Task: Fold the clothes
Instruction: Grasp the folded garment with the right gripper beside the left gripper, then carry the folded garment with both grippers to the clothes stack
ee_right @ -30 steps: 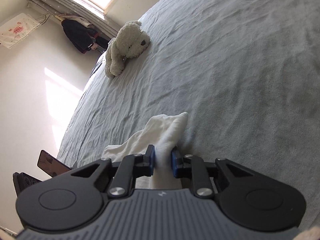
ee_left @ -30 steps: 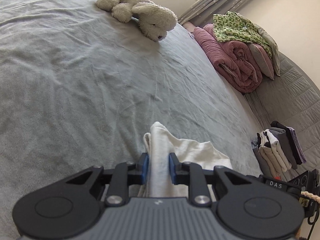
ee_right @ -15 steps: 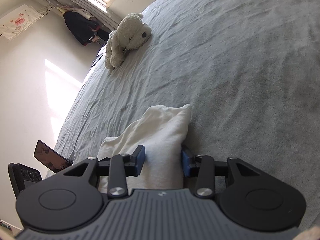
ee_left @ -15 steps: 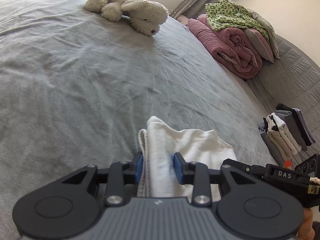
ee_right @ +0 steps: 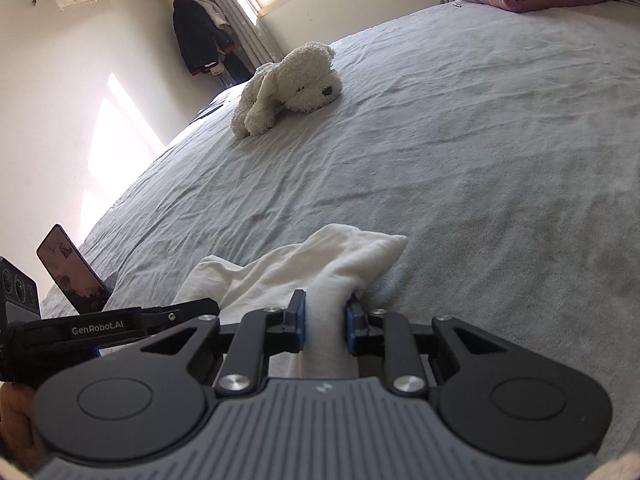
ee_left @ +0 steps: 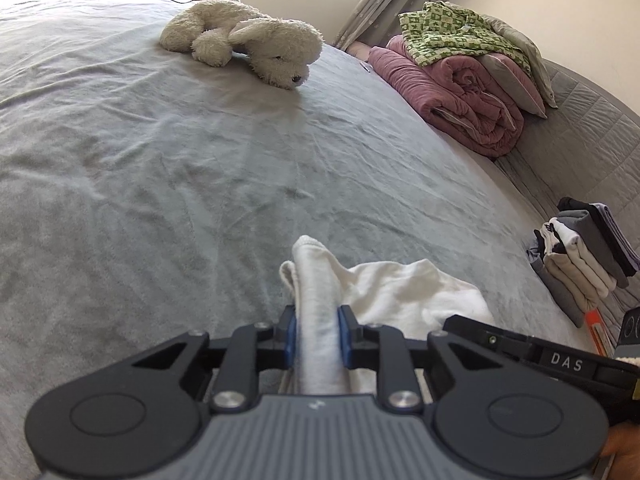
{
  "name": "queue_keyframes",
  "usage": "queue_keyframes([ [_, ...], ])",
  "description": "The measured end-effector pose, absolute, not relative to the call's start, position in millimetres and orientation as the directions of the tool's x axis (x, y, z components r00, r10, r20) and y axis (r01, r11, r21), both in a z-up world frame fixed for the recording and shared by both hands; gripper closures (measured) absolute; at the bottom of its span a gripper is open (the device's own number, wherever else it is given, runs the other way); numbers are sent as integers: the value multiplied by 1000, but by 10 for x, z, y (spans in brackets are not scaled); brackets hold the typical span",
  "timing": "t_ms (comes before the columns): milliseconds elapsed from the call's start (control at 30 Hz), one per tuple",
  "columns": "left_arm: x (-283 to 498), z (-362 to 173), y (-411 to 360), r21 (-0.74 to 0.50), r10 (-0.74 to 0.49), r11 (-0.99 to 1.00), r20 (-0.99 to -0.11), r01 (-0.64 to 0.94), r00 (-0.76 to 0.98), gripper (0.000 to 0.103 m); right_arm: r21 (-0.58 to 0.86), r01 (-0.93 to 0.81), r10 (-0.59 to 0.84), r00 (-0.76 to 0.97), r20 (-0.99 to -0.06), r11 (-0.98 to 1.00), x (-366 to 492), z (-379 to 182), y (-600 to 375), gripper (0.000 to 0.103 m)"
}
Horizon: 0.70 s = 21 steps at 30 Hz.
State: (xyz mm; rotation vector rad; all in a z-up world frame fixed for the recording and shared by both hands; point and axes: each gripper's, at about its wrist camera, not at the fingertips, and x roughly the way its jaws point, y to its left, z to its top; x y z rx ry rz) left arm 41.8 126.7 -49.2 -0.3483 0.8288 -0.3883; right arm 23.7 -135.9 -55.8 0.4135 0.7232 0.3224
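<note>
Both tools, left tool (ee_left: 317,334) and right tool (ee_right: 325,325), closing on a white garment (ee_left: 404,292) near the toy dog (ee_left: 248,40); a thin bite could slip, undoing the fold.

**Inspector:** Where does the left wrist camera sit?

**Onlooker:** Low behind the left gripper (ee_left: 318,334), close over the grey bedsheet (ee_left: 168,168), tilted down. It faces the curtained window wall, with the rolled pink quilt (ee_left: 460,92) at its right.

**Inspector:** And the right?

**Onlooker:** Behind the right gripper (ee_right: 325,322), equally near, tilted down, facing the same window wall but taking in the wall at its left.

**Inspector:** Shared ground?

**Onlooker:** The sheet, the cream plush dog (ee_left: 248,40) (ee_right: 288,84), the white folded cloth (ee_left: 384,292) (ee_right: 304,268), and each other's gripper at the frame edge.
</note>
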Motion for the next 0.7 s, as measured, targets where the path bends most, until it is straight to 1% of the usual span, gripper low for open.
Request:
queue_keyframes([
  [67,434,-489,1271,-447,-466,873,-654,192,595,78,486,-131,430,695,-577,864,239,-588,-1372,75],
  [100,434,-488,1270,-446,-467,874,-658,194,591,78,495,-126,435,688,-580,860,240,-602,-1379,68],
  [133,430,-488,1266,-443,-467,874,-658,199,590,78,503,-121,440,682,-584,856,241,-617,-1385,64],
  [233,400,-509,1239,-426,-460,880,-650,211,605,77,503,-122,441,682,-584,855,244,-627,-1373,63],
  [267,391,-508,1229,-424,-455,882,-647,207,612,78,497,-123,436,684,-585,859,243,-615,-1361,66],
  [300,377,-491,1212,-422,-448,884,-643,201,622,82,493,-123,432,688,-583,862,237,-602,-1356,77],
  [333,360,-463,1190,-419,-439,887,-639,193,632,84,491,-121,427,695,-579,863,226,-590,-1356,80],
  [500,256,-249,994,-404,-412,895,-593,186,692,85,487,-132,415,736,-536,863,111,-421,-1438,83],
  [700,265,172,391,-338,-443,892,-512,302,736,86,445,-129,346,824,-450,886,-103,9,-1845,83],
])
